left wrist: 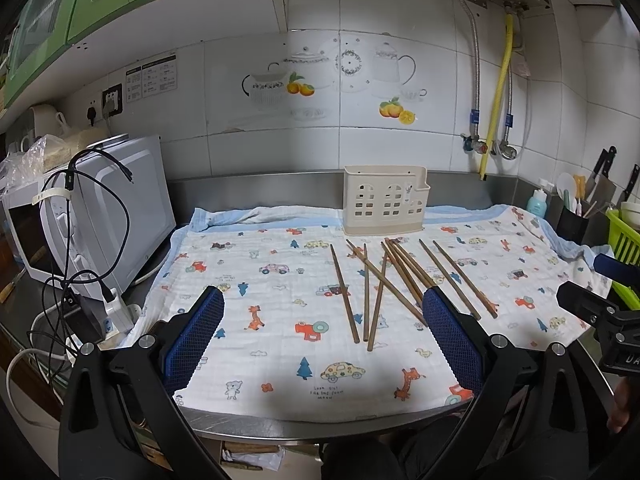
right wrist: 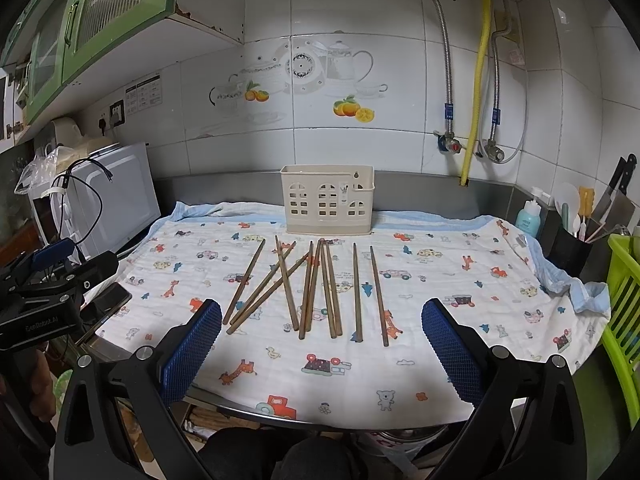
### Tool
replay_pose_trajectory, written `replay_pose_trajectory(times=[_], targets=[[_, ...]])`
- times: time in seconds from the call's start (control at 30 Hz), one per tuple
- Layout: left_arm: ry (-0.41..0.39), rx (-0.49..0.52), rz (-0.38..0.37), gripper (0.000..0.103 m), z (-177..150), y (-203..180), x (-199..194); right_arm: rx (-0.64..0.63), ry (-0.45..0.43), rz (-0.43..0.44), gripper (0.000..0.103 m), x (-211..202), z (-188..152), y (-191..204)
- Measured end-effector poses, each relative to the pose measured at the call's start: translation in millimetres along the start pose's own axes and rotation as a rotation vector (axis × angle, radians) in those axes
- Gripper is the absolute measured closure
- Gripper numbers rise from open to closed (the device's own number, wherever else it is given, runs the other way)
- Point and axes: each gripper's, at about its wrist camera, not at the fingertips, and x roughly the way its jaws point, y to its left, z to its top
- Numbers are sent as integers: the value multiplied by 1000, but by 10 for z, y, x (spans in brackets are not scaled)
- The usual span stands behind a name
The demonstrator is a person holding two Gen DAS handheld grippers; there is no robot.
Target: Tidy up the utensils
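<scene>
Chopsticks (right wrist: 316, 288) all lay loose on the patterned cloth (right wrist: 440, 320) covering the bench, some crossed over one another, just in front of the cream holder (right wrist: 327, 200). We saw nothing standing in the holder, so we judged the sorting not yet begun. Our left gripper (left wrist: 324, 332) and right gripper (right wrist: 322, 336) hovered short of the sticks, jaws spread wide and gripping nothing. Every stick was left to gather.

The near part of the cloth (right wrist: 280, 376) lies free. Farther in, the scattered chopsticks (right wrist: 316, 288) cover the middle, the holder (right wrist: 327, 200) stands behind them, and the microwave (right wrist: 120, 196) blocks the left side.
</scene>
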Motion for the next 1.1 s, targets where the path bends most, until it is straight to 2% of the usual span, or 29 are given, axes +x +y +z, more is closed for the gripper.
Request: replay_pose_trajectory(times=[0.2,0.73,0.83,1.1], targets=[[-1,-1,4,5,-4,4,10,-6,7,1,6,73,-27,14],[45,-27,8,6,-59,80,334,15,43,-1,6,308,-125,-159],[63,-28,3,15,-82,75,415,18,50,3,6,371,-139,-198],[136,-37,-26,22,-169,19,734,38,73,-7,6,586,-218,-367]])
